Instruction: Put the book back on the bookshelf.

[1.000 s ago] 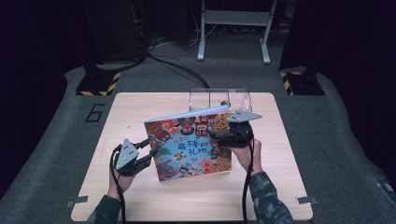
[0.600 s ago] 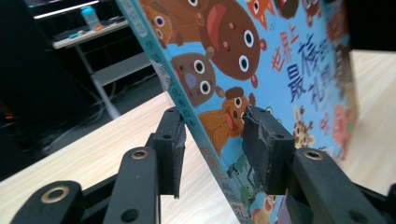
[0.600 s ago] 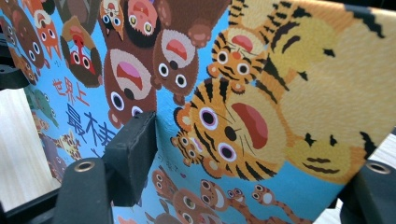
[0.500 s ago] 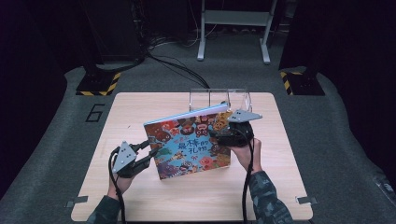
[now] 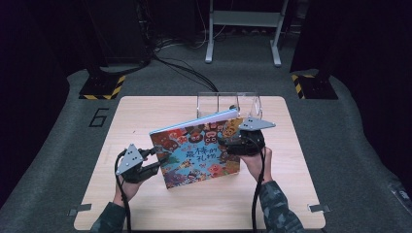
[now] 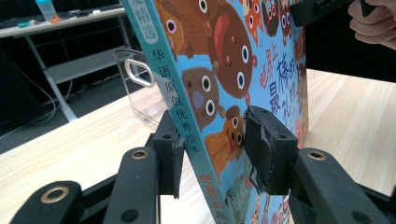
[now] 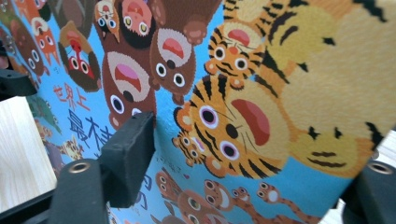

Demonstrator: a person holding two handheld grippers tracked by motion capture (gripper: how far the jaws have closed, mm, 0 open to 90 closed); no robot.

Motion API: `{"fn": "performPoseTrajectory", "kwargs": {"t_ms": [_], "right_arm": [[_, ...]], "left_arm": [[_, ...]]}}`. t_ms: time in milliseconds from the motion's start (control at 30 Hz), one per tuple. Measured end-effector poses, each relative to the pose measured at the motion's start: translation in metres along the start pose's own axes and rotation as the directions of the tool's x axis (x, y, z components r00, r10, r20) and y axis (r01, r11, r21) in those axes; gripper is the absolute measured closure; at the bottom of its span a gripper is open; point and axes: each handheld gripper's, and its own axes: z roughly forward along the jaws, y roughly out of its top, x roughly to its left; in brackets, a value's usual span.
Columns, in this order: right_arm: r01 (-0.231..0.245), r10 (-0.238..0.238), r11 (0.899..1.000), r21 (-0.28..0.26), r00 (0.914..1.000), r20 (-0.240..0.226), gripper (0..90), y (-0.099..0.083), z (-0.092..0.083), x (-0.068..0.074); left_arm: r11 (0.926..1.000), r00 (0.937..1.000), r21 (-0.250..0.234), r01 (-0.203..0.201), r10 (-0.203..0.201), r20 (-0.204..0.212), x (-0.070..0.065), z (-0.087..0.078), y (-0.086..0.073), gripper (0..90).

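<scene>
A colourful picture book with cartoon animals stands tilted on its lower edge on the wooden table. My left gripper is shut on its spine side. In the left gripper view the pads sit against both faces of the book. My right gripper is at the book's right edge. Its jaws have just been opening, with the book between them: one pad lies close over the cover, and the other jaw stands apart at the book's far side.
A clear acrylic stand sits at the table's far edge just behind the book, also seen in the left gripper view. Bare tabletop lies on both sides and in front. Dark floor, cables and a metal frame lie beyond.
</scene>
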Motion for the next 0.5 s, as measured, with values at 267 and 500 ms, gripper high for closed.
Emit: {"fn": "performPoseTrajectory", "kwargs": {"t_ms": [267,500], "right_arm": [[-0.023,0.023,1.000,0.003,0.9997,0.011,20.4,0.0042,0.0057,0.0037],[0.002,-0.002,1.000,-0.004,1.0000,-0.009,19.4,0.0046,0.0076,0.0029]], "left_arm": [[0.9988,0.9983,-0.004,-0.050,0.049,-0.030,-0.0044,-0.0038,0.0000,59.3],[0.9993,0.9996,-0.026,-0.026,0.025,-0.016,-0.0032,-0.0079,-0.0012,62.4]]}}
